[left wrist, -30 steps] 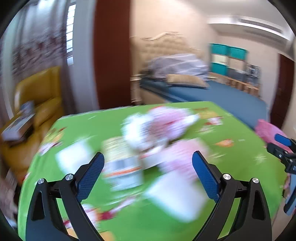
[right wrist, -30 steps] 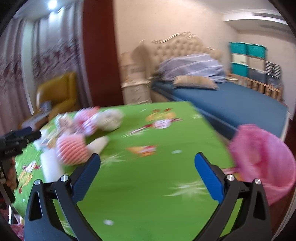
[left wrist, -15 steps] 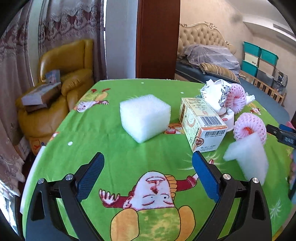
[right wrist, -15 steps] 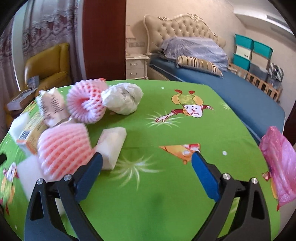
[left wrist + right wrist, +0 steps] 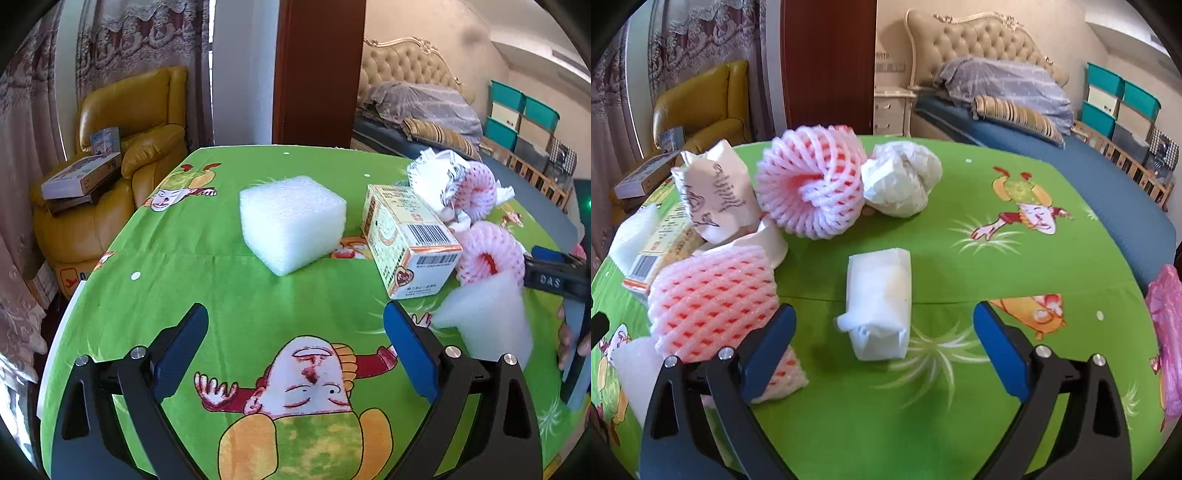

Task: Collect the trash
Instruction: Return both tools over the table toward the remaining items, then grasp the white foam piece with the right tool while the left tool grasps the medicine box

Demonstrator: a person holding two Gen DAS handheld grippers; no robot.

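Note:
Trash lies on a green cartoon tablecloth (image 5: pixel 258 302). In the left wrist view a white foam block (image 5: pixel 291 221) and a small carton (image 5: pixel 406 240) lie ahead of my open, empty left gripper (image 5: pixel 295 354), with pink foam nets (image 5: pixel 487 254) and a foam sheet (image 5: pixel 487 325) to the right. In the right wrist view my open, empty right gripper (image 5: pixel 882 354) is just short of a white folded packet (image 5: pixel 881 317). A pink foam net (image 5: pixel 713 299) touches its left finger. Another net (image 5: pixel 809 184), a crumpled paper ball (image 5: pixel 901 181) and a paper cup (image 5: pixel 713 192) lie beyond.
A pink trash bag (image 5: pixel 1167 343) hangs at the table's right edge. A yellow armchair (image 5: pixel 122 155) with boxes stands left of the table. A bed (image 5: pixel 1034 122) and stacked storage boxes (image 5: pixel 1119 103) are behind. The right gripper shows at the left wrist view's right edge (image 5: pixel 554 280).
Both grippers have advanced slightly toward the trash; the white packet now sits between the right gripper's fingers. Both grippers stay open.

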